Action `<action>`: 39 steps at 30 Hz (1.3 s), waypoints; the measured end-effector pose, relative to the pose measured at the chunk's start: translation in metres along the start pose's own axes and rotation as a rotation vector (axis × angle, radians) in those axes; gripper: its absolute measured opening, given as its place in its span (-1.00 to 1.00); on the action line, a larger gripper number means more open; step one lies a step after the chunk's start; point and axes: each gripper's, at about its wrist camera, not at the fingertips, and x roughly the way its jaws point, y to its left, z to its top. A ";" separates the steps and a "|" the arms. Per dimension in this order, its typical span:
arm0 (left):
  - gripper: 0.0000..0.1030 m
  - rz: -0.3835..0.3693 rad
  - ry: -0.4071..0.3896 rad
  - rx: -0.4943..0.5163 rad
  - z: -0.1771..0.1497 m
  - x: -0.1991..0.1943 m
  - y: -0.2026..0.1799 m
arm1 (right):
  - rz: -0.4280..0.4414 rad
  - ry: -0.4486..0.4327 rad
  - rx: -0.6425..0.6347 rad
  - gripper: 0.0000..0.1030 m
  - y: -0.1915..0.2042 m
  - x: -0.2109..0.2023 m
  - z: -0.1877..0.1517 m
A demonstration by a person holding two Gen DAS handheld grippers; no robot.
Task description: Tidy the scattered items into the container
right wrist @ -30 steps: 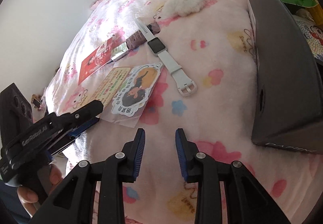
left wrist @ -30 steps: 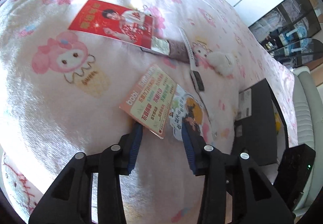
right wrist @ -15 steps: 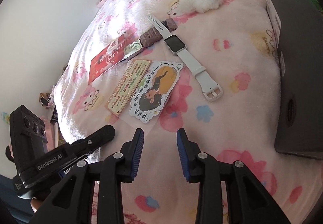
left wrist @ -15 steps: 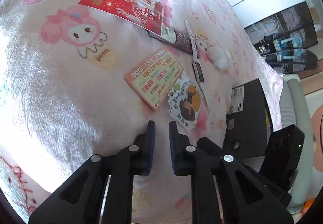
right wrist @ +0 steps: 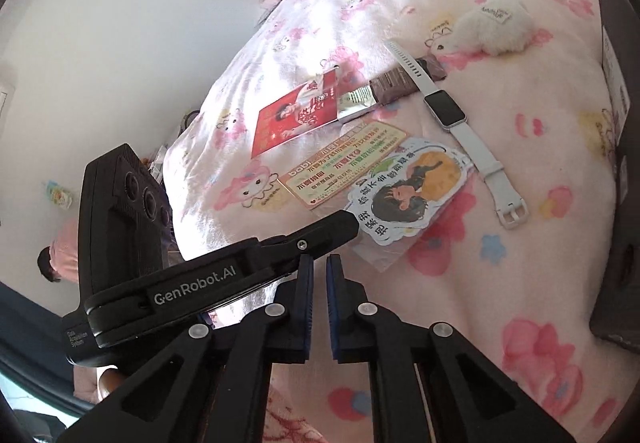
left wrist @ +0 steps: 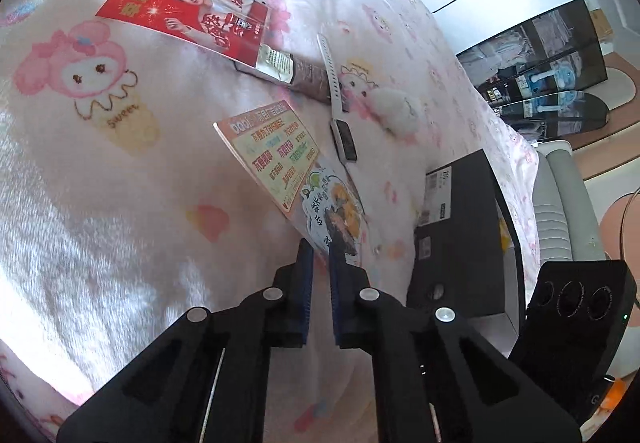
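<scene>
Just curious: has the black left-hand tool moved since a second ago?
Yes. In the right wrist view, the left tool moved right, toward the white wristwatch, its jaws closing on the cartoon paper sticker.

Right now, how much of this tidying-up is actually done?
Barely begun. Done: nothing I can confirm; the black box hides its inside. In hand: the left tongs are closing on the edge of the cartoon sticker; the right tongs are shut and empty. Left: the orange card, red photo card, brown packet, white watch and fluffy toy lie on the blanket.
</scene>
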 end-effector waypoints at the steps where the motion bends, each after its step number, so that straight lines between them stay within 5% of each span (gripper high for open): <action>1: -0.89 -0.008 0.006 -0.016 -0.003 -0.002 0.002 | 0.010 -0.007 0.007 -0.88 0.000 -0.004 -0.005; 6: -0.80 0.013 0.019 -0.040 -0.005 0.006 0.006 | -0.053 -0.008 0.036 -0.88 -0.013 -0.010 -0.015; 7: -0.67 -0.003 0.035 -0.045 -0.003 0.011 0.007 | -0.044 0.006 0.050 -0.88 -0.018 -0.010 -0.015; 8: -0.28 -0.025 0.055 -0.042 -0.002 0.018 0.008 | -0.038 0.021 0.061 -0.88 -0.024 -0.012 -0.015; 9: -0.18 -0.035 0.062 -0.043 -0.001 0.023 0.008 | -0.048 0.026 0.067 -0.88 -0.026 -0.012 -0.014; 11: -0.26 -0.003 0.039 -0.059 0.001 0.030 0.008 | -0.085 0.020 0.068 -0.88 -0.029 -0.014 -0.013; 13: -0.72 0.046 0.024 -0.042 0.005 0.033 0.005 | -0.108 0.009 0.076 -0.88 -0.033 -0.019 -0.011; 15: -0.87 0.034 0.049 -0.008 0.006 0.032 0.000 | -0.140 -0.003 0.076 -0.88 -0.034 -0.023 -0.010; 19: -0.93 0.029 0.081 0.091 -0.007 0.005 -0.006 | -0.302 0.016 -0.038 -0.87 -0.022 -0.029 -0.015; 28: -0.80 0.184 0.091 0.119 -0.008 -0.038 0.026 | -0.289 0.062 -0.091 -0.78 -0.021 -0.007 0.000; 33: -0.79 0.172 0.069 0.108 -0.003 -0.037 0.028 | -0.260 0.088 -0.151 -0.76 -0.005 0.018 0.023; 39: -0.78 0.151 0.043 0.065 -0.003 -0.042 0.039 | -0.218 0.118 -0.140 -0.25 -0.009 0.053 0.044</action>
